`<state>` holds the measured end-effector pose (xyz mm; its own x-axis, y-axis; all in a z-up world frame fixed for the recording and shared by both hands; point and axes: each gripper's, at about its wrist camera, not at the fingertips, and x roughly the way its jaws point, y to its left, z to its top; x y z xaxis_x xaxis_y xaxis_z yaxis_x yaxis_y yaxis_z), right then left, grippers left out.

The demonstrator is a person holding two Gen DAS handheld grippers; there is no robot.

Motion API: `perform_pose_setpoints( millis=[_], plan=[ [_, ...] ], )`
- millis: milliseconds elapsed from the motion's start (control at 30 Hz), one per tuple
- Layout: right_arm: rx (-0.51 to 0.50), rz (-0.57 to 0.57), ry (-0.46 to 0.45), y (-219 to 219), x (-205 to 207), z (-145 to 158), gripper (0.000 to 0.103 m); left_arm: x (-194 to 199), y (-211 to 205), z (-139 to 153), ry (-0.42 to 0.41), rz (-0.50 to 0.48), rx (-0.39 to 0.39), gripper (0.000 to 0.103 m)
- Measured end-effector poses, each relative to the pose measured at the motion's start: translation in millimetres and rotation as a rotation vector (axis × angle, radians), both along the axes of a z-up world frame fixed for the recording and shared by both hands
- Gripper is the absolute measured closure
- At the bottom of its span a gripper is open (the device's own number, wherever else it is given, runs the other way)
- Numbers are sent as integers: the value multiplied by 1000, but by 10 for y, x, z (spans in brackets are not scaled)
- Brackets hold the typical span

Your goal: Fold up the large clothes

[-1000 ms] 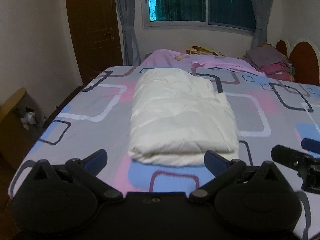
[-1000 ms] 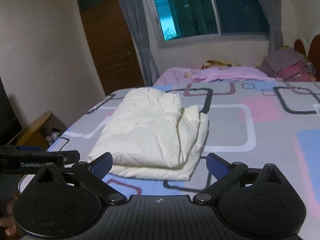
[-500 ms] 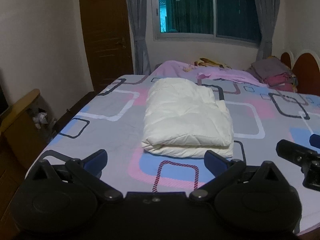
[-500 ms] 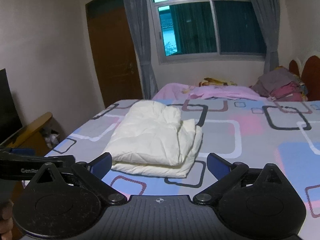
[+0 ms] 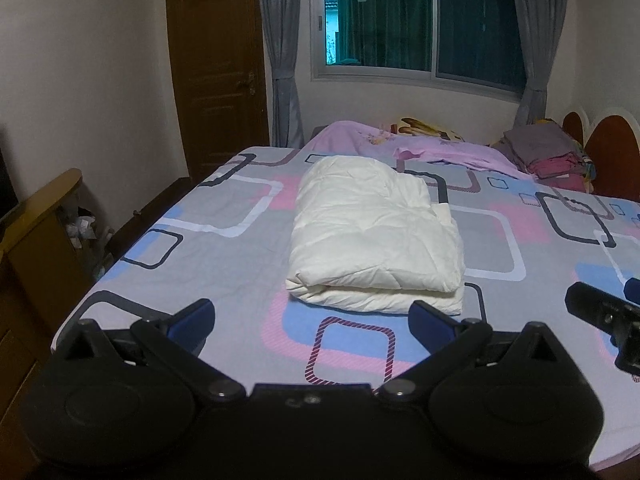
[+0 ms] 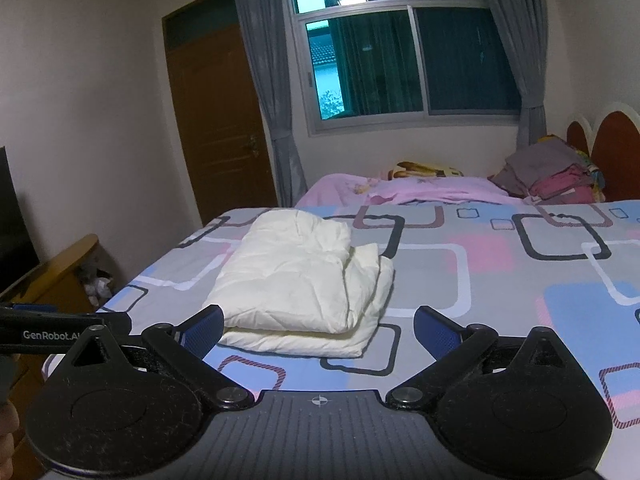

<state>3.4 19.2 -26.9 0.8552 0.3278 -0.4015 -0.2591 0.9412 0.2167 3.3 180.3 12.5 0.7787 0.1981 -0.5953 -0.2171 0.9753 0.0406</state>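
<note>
Folded cream garment (image 5: 376, 236) lies on bed (image 5: 224, 248); both tools (image 5: 310, 322) (image 6: 318, 330) gape, perhaps clear.

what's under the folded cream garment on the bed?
The folded cream garment lies flat on the patterned bedsheet, with its own lower layers visible at the near edge. Whatever the sheet has directly beneath it is covered. Both grippers are open, clear of it.

Dim indoor light, bluish cast, both fisheye views.
Lit from overhead in the room; window (image 6: 404, 60) dark apart from one pale pane. Soft shadow under folded cream garment (image 5: 376, 240). Strong barrel distortion, black vignette in corners. Mild softness and noise throughout; near black gripper bodies underexposed. No glare.
</note>
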Motion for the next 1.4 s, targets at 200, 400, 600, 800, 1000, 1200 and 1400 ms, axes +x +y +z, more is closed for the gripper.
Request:
perform_pose_setpoints(
  millis=[200,400,600,800,1000,1200,1400],
  plan=[
    [1,3,-2,-37,-5,3,3,-12,-23,-5,4,2,-2,0],
    [3,7,-2,-39,6,10,3,1,-41,-7,10,6,-7,0],
    [0,6,-1,-39,23,12,3,20,-45,-20,13,9,-8,0],
    [3,8,4,-45,44,3,3,33,-59,-37,19,9,-10,0],
    [5,9,12,-34,64,-28,3,40,-60,-41,24,7,-12,0],
    [3,9,23,-18,105,-60,3,75,-30,-58,32,10,-19,0],
    [5,11,37,-16,163,-103,3,155,-16,-115,43,5,-16,0]
  ],
)
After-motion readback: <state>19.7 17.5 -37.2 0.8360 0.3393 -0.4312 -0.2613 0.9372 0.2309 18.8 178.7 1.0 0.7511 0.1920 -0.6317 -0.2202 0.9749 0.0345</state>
